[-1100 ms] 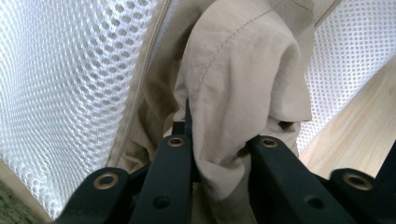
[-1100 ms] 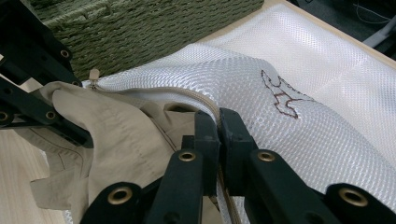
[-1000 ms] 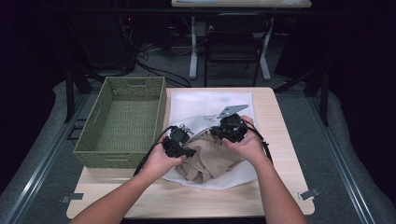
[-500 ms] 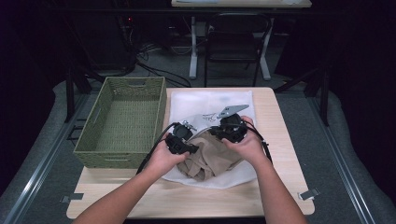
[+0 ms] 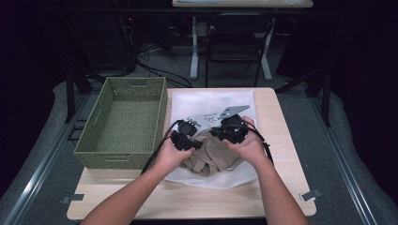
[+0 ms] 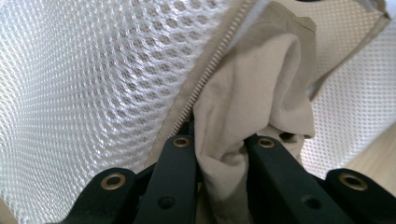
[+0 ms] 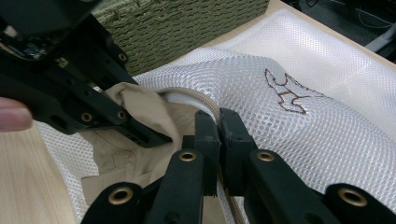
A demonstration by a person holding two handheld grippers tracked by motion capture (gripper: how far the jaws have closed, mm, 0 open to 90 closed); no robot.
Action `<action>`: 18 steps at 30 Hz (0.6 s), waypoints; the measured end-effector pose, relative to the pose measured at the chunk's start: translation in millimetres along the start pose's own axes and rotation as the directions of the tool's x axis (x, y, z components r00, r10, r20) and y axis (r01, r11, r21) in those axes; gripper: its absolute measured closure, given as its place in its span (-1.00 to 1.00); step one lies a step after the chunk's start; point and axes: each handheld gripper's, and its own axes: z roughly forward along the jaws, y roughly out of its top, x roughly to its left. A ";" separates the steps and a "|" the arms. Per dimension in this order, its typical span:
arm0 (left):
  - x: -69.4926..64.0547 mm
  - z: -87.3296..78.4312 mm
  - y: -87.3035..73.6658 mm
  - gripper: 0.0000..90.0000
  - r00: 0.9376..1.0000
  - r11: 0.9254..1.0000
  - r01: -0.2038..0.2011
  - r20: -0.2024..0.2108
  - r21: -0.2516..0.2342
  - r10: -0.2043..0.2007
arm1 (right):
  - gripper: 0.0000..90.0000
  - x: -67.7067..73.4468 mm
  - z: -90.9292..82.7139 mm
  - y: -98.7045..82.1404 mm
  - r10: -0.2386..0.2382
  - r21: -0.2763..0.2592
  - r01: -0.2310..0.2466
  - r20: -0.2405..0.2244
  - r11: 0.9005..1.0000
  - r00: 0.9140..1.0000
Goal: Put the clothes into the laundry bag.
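Observation:
A white mesh zip bag (image 5: 211, 101) lies on the table with a beige garment (image 5: 211, 157) bunched at its open near end. My left gripper (image 5: 196, 142) is shut on a fold of that garment (image 6: 261, 79), right beside the bag's zipper edge (image 6: 219, 60); the cloth is pinched between the jaws of the left gripper (image 6: 219, 149). My right gripper (image 7: 217, 121) is shut on the zippered rim of the mesh bag (image 7: 280, 140), holding it raised over the garment (image 7: 140, 116). The left gripper (image 7: 154, 135) sits just to its left there.
A green woven basket (image 5: 133, 82) stands at the table's left, close to the bag and my left hand. Bare wood (image 5: 281, 140) runs along the table's right side and front. A chair and cables stand beyond the far edge.
Both hands have stayed at the bag's mouth, shifting only slightly. The grips on the garment and on the bag's rim look unchanged.

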 end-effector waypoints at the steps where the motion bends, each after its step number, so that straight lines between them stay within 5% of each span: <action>1: 0.6 1.0 0.3 0.88 1.000 1.000 -0.003 -0.004 0.002 0.003 | 0.94 0.0 0.2 0.0 -0.003 0.001 0.003 0.001 1.000 1.000; 9: -0.1 7.6 1.3 0.77 0.999 1.000 -0.013 -0.049 -0.011 0.013 | 0.94 0.3 1.1 -0.2 0.000 0.006 0.000 0.003 1.000 1.000; 18: -9.1 -9.4 -3.8 0.29 0.999 0.999 -0.036 0.010 -0.025 0.036 | 0.94 -4.0 -1.2 -2.1 0.011 -0.003 -0.011 0.005 1.000 1.000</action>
